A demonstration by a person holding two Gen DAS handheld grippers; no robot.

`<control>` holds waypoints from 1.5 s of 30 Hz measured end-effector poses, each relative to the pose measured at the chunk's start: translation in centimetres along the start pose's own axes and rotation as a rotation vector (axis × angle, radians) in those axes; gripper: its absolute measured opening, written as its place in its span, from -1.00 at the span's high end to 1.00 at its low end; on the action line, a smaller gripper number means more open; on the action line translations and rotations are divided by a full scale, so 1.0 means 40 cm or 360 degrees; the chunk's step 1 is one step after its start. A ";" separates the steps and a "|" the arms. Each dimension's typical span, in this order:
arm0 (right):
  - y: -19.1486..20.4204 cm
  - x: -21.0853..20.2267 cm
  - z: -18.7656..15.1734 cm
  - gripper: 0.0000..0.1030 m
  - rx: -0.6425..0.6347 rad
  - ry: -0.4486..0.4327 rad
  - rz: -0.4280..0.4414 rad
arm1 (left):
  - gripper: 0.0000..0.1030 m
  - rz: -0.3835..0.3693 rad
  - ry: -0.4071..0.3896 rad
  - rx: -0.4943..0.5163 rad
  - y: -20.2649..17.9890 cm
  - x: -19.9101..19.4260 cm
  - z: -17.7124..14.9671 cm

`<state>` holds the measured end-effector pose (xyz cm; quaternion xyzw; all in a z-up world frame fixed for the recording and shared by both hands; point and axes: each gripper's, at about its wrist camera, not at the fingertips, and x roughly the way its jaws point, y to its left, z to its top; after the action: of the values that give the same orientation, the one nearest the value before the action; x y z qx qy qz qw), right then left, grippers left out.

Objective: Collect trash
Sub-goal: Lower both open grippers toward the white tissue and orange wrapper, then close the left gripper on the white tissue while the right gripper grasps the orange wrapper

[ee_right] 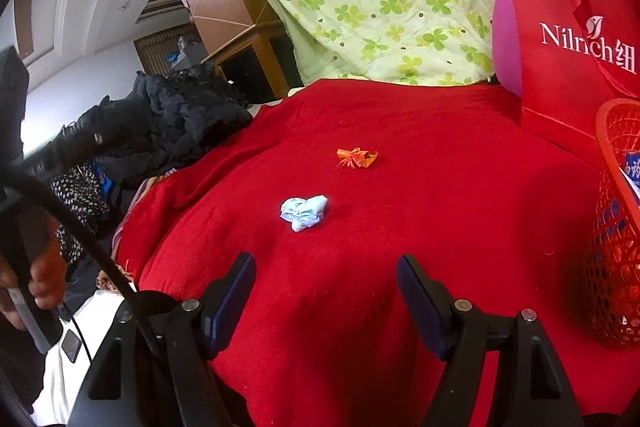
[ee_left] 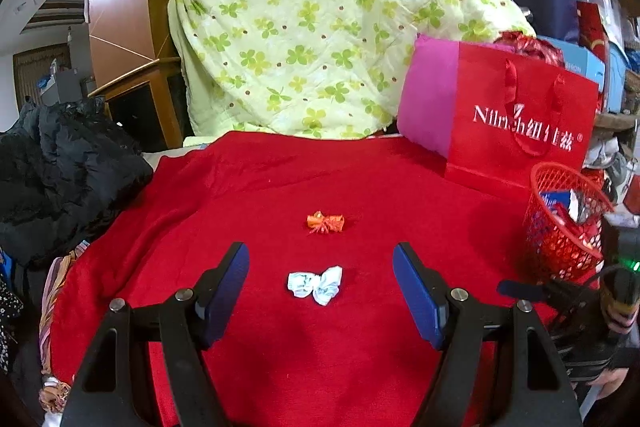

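Red cloth [ee_left: 280,187] covers the whole work surface, a plain ground against which small scraps stand out. At its far right corner stands a red paper bag [ee_left: 520,115], and in front of it, along the right edge, a red mesh basket [ee_left: 560,227] with wrappers already inside, likely the bin for what is gathered. A green clover quilt [ee_left: 320,27] hangs behind the far edge and dark jackets [ee_left: 60,167] are heaped off the left edge.

Both tools are held low over the near edge, pointing at the litter. The left gripper [ee_left: 320,283] has its jaws spread and nothing between the pads; the crumpled white wrapper [ee_left: 316,285] lies on the cloth just ahead, lined up with the gap, so this hand seems set to take it. The right gripper [ee_right: 326,291] is likewise spread and empty, nearer the basket. The orange wrapper [ee_left: 326,222] lies further in, about mid-cloth; its exact material is hard to tell.
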<state>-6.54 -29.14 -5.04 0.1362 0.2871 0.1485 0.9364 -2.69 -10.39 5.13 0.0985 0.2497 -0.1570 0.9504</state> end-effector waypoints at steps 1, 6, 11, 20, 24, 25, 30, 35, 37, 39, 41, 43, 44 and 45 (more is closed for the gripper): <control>-0.005 0.000 0.001 -0.48 0.0016 -0.0002 0.0004 | -0.46 0.0002 0.0023 0.0002 -0.001 0.015 -0.005; -0.017 0.001 0.006 -0.48 0.0070 -0.0011 0.0011 | -0.46 -0.0009 0.0121 -0.0018 -0.012 0.079 -0.022; -0.029 -0.004 0.013 -0.48 0.0120 -0.0042 0.0018 | -0.46 -0.0017 0.0205 0.0032 -0.052 0.149 -0.036; -0.065 -0.023 0.030 -0.48 0.0208 -0.0095 0.0023 | -0.46 -0.0063 0.0307 0.0036 -0.100 0.243 -0.063; -0.069 -0.019 0.028 -0.48 0.0208 -0.0080 -0.0002 | -0.46 -0.0084 0.0309 -0.0009 -0.089 0.271 -0.086; -0.071 -0.015 0.028 -0.48 0.0212 -0.0071 -0.0002 | -0.46 -0.0086 0.0310 -0.0025 -0.081 0.276 -0.091; -0.077 0.019 0.031 -0.48 0.0260 -0.0016 -0.0007 | -0.46 -0.0046 0.0291 -0.0107 -0.013 0.303 -0.125; -0.064 0.069 0.027 -0.48 0.0230 0.0068 -0.0053 | -0.46 0.0006 0.0217 -0.0151 0.062 0.322 -0.141; -0.056 0.090 0.021 -0.48 0.0197 0.0100 -0.0092 | -0.46 0.0014 0.0199 -0.0162 0.087 0.334 -0.150; -0.053 0.103 0.019 -0.48 0.0172 0.0118 -0.0124 | -0.46 0.0017 0.0187 -0.0171 0.105 0.344 -0.158; -0.054 0.114 0.016 -0.48 0.0156 0.0128 -0.0154 | -0.46 0.0012 0.0174 -0.0177 0.125 0.353 -0.171; -0.057 0.122 0.021 -0.48 0.0142 0.0129 -0.0197 | -0.46 0.0003 0.0171 -0.0195 0.139 0.359 -0.181; -0.060 0.126 0.025 -0.48 0.0139 0.0130 -0.0207 | -0.46 -0.0012 0.0170 -0.0213 0.150 0.362 -0.187; -0.062 0.131 0.030 -0.48 0.0140 0.0132 -0.0216 | -0.46 -0.0026 0.0173 -0.0240 0.163 0.366 -0.191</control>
<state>-1.22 -29.78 -7.54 0.1511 0.3405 0.0776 0.9248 8.29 -5.95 -8.10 0.0330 0.3129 -0.1400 0.9388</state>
